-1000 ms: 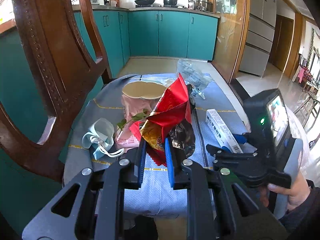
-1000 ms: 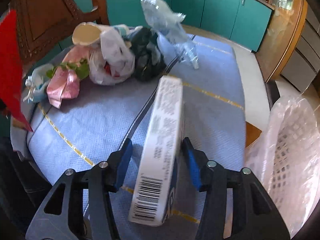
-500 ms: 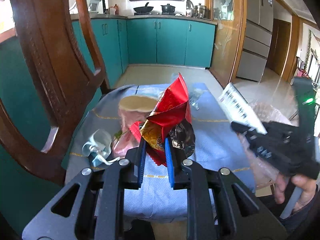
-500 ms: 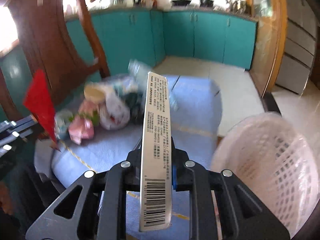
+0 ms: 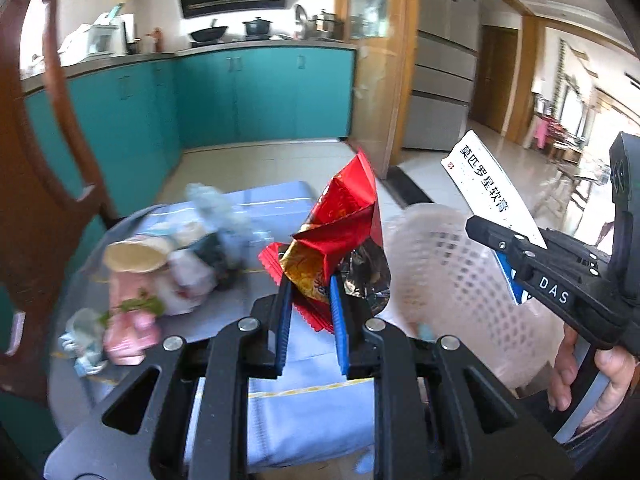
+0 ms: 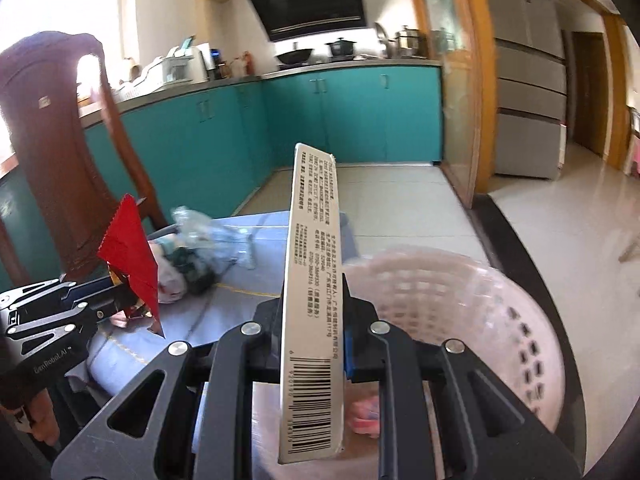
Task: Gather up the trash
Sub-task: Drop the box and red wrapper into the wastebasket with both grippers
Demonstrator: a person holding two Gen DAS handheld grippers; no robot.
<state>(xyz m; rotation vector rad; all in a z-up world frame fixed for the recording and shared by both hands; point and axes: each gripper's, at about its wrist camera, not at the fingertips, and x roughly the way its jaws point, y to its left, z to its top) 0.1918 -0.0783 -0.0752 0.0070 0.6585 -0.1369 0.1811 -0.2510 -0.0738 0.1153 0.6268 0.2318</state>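
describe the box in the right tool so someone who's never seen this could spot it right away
Start at the pale mesh basket beside the blue-clothed table. Just above its rim, the right tool is shut on a long, slim white carton. Unlike the crumpled red wrapper in the left tool, it is rigid, with a barcode.

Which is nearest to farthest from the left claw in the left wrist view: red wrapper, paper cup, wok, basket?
1. Red wrapper, gripped in the left claw.
2. Basket, just right of the claw.
3. Paper cup, left on the table; close to the basket's distance, so this ranking is loose.
4. Wok, far back on the stove.
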